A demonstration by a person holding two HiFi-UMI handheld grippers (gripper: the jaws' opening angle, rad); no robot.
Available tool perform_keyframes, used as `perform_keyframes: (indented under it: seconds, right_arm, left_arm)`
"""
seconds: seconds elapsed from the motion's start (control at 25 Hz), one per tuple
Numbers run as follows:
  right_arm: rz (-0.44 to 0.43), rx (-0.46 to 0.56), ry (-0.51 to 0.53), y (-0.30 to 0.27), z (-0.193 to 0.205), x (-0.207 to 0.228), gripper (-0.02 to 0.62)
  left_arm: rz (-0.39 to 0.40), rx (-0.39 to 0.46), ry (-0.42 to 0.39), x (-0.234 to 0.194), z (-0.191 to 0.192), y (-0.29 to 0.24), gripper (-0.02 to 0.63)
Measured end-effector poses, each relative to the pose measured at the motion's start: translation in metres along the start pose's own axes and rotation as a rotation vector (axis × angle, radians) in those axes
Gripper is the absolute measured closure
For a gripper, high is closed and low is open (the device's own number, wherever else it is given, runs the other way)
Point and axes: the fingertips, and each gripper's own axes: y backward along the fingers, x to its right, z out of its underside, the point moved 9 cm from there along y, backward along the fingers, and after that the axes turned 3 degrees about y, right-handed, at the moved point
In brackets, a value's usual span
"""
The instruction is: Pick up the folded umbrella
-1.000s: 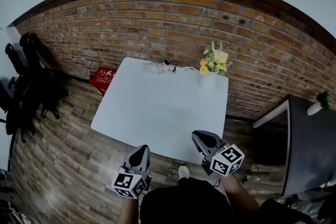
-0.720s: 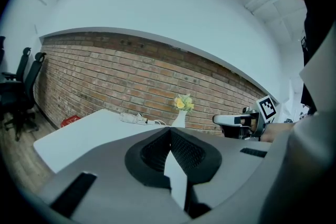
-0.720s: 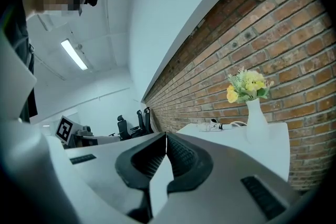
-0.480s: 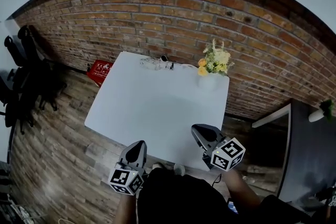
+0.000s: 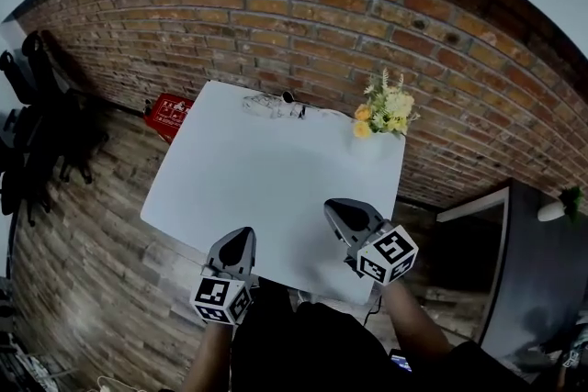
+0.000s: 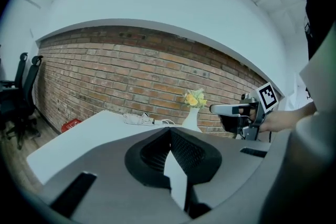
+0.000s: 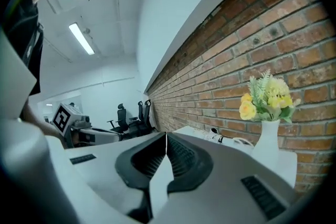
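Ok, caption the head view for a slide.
Left tongs and right tongs, both shut, by the white table; folded umbrella at its far edge.

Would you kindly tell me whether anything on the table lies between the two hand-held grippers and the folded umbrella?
Nothing visible does. The umbrella lies at the table's far edge by the brick wall, and only bare tabletop separates it from the left hand-held gripper and the right hand-held gripper. The flowers stand aside at the far right corner.

Red brick wall [image 5: 303, 23], wood plank floor [image 5: 87, 289], white table [image 5: 266, 188], black chairs [image 5: 32, 110]
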Motion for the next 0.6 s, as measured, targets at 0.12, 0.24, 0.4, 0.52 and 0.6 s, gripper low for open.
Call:
perform_keyframes:
  seconds: [0.12,0.24,0.4,0.52,0.6]
  right_arm:
    - [0.026,-0.010,0.049,-0.028,-0.006,0.017,0.572]
    - [0.043,-0.046,0.096,-0.058,-0.010,0.031,0.572]
    - [0.060,-0.106,0.189,-0.103,-0.018,0.048,0.572]
    - [0.061,-0.150,0.222,-0.134,-0.020,0.061,0.572]
    - [0.069,-0.183,0.242,-0.152,-0.020,0.071,0.572]
  left_arm:
    - [0.027,-0.018,0.008,-0.016,-0.001,-0.022,0.592]
    - [0.057,-0.027,0.021,-0.031,-0.008,-0.044,0.592]
    - [0.094,-0.045,-0.006,-0.054,-0.019,-0.078,0.592]
    - [0.116,-0.045,-0.012,-0.071,-0.029,-0.101,0.592]
    - [0.127,-0.039,-0.023,-0.082,-0.037,-0.117,0.592]
